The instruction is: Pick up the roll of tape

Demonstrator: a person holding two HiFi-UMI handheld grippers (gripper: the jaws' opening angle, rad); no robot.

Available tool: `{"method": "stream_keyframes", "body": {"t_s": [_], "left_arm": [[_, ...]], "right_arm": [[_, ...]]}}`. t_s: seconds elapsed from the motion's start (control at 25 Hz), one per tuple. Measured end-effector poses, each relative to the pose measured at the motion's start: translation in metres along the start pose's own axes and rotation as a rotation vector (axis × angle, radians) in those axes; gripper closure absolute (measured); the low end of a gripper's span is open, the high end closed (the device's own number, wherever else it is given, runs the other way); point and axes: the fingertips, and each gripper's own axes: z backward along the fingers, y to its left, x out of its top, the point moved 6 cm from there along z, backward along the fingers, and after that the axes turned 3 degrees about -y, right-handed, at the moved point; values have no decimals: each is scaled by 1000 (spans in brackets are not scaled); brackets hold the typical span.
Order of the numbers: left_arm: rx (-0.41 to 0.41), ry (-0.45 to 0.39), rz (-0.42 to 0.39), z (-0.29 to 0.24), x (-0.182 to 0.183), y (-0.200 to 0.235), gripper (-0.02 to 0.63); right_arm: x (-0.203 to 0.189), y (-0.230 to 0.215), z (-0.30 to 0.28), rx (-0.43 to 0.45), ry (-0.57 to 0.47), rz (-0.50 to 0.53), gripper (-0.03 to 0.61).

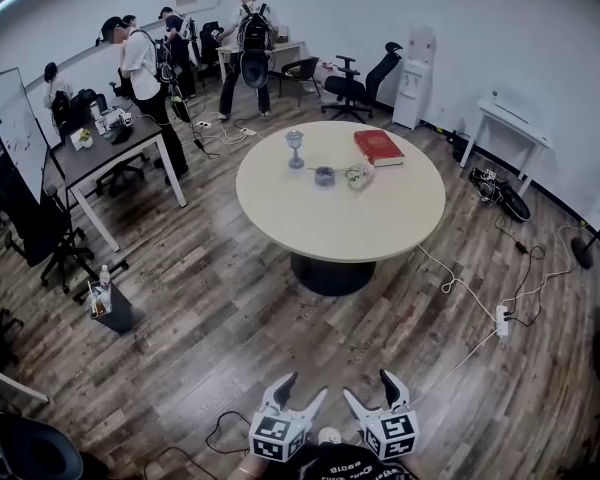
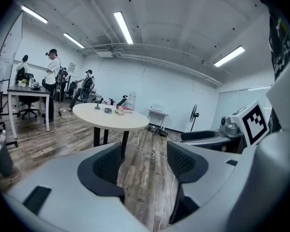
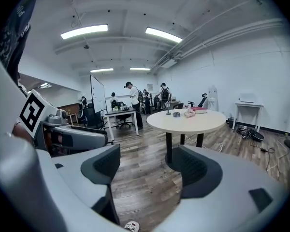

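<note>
The roll of tape [image 1: 324, 175] is a small grey ring that seems to lie flat on a round table [image 1: 350, 223], far ahead of both my tools and roughly in line with the gap between them. A stemmed cup [image 1: 295, 148] stands near it on the side of my left tool. A small pale bundle [image 1: 357, 176] sits just beside it on the side of my right tool. A red book [image 1: 378, 146] lies beyond that.

My left gripper [image 1: 305, 388] and right gripper [image 1: 368, 388] are held close in front of me, side by side. Both have their jaws spread wide with nothing between them but wooden floor.

The step in hand, as I judge it, is closing the distance, since the tape is well out of reach. I would walk straight to the near edge of the table and steer clear of the white cable [image 1: 467, 286] on the floor off to my right tool's side. I would then bring one gripper down over the ring with its jaws kept wide. Closing across the rim, between cup and bundle, should let me lift it without knocking either.
</note>
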Motion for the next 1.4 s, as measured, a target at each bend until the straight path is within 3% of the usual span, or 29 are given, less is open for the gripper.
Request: {"method": "stream_keyframes", "body": {"t_s": [0.4, 0.84, 1.08, 1.4], "left_arm": [[-10, -6, -28, 6, 4, 32, 302], [-29, 36, 11, -2, 1, 67, 304], [-10, 48, 15, -36, 6, 79, 304], [28, 65, 31, -100, 30, 97, 304]], "right_arm": [[1, 10, -20, -33, 11, -1, 204], [-11, 9, -43, -53, 54, -56, 212], [-9, -14, -72, -28, 86, -47, 213], [23, -69, -133, 38, 81, -37, 218]]}}
